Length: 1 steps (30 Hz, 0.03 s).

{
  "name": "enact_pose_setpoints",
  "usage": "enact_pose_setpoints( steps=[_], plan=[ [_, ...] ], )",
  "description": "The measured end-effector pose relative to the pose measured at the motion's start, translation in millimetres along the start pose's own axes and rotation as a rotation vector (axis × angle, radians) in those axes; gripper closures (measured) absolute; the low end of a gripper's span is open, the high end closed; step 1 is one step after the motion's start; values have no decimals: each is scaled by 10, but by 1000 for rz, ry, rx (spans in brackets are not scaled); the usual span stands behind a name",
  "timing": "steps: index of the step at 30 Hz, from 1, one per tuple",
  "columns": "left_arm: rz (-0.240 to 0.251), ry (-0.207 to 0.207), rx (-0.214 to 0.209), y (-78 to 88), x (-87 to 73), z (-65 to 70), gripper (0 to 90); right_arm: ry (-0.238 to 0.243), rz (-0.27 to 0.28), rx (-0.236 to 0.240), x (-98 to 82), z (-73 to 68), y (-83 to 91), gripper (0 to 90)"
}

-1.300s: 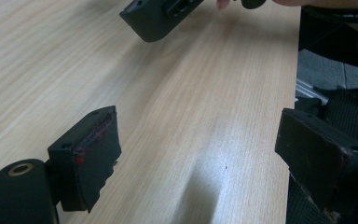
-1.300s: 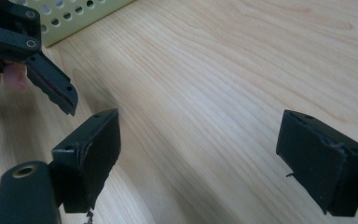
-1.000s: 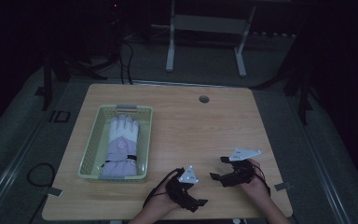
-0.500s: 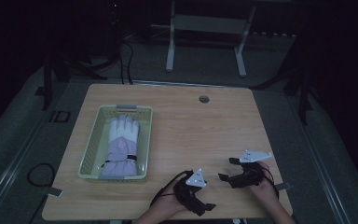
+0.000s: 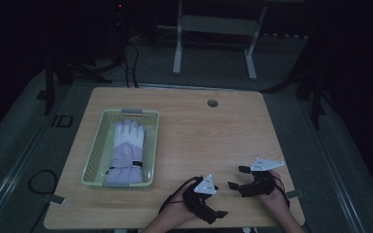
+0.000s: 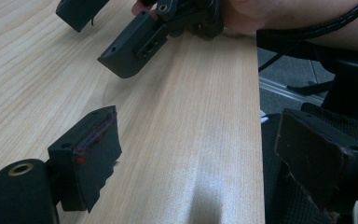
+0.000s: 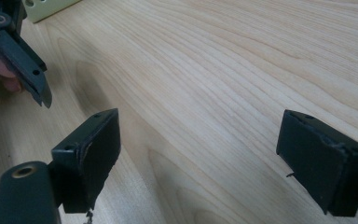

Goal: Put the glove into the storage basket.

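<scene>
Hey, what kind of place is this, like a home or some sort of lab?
Probably a lab or recording room, not a home: a bare wooden table on grey carpet in a dark space, a metal stand behind it, and a basket holding a single glove laid out as a prop.

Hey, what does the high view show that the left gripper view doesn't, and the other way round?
High view alone: the pale green plastic mesh basket with the white and lilac padded glove lying in it, the round grommet hole near the table's far edge, and both hands.

Left gripper view alone: the left claw up close, jaws wide apart, with worn reddish edging on one pad, and the table's near edge with dark floor beyond.

Both: the light wooden table and the right claw, open.
</scene>
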<state>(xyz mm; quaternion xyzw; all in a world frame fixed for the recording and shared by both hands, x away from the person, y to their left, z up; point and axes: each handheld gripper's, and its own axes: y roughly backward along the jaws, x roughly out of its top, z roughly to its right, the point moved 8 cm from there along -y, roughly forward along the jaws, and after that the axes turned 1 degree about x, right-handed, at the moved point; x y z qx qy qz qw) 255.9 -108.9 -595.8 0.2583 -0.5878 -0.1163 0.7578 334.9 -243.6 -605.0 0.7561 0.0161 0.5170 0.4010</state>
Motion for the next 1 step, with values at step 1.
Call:
enact_pose_setpoints(
  steps=[1],
  plan=[
    [0, 0, 0, 0, 0, 0, 143, 0, 0, 0, 0, 0, 0, 135]
  ],
)
